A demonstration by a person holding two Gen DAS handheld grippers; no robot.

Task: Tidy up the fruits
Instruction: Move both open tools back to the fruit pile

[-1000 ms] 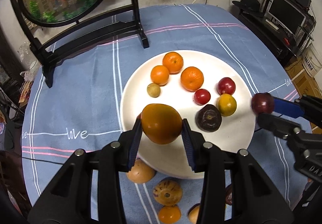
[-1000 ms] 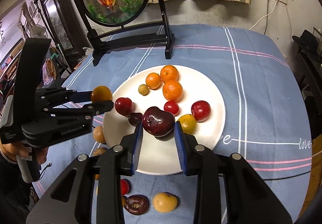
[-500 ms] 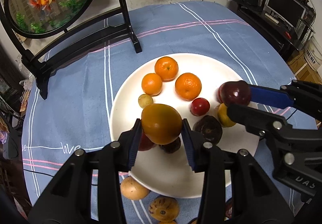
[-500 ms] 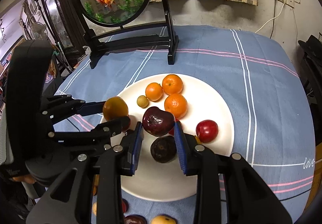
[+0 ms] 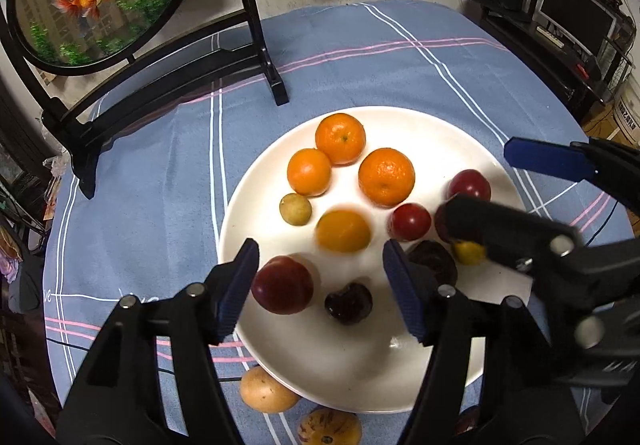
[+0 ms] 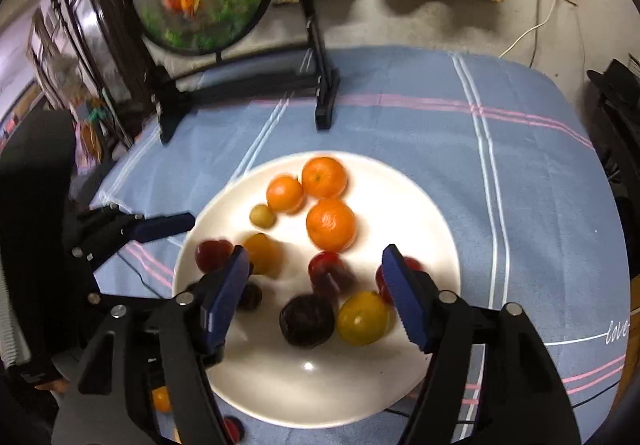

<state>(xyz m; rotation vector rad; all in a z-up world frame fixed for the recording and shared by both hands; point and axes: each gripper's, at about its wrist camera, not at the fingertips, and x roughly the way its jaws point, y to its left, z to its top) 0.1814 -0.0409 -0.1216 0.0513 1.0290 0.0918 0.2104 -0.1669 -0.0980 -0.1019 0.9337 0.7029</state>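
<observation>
Your left claw [image 5: 320,285] is opening, nothing between its pads; an orange fruit [image 5: 343,231] lies just beyond on the plate [image 5: 440,133]. Your right claw [image 6: 316,297] is opening too, empty over a blurred dark red fruit [image 6: 330,273]. About a dozen fruits are plated; several fruits [image 5: 266,391] remain on the table [image 5: 160,165].

White plate [image 5: 460,133]; blue striped tablecloth [image 5: 160,173]; 3 orange mandarins [image 5: 386,177].

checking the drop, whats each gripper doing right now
Left gripper: jaws opening, holding nothing; the orange fruit lies on the white plate.
Right gripper: jaws opening, holding nothing.
</observation>
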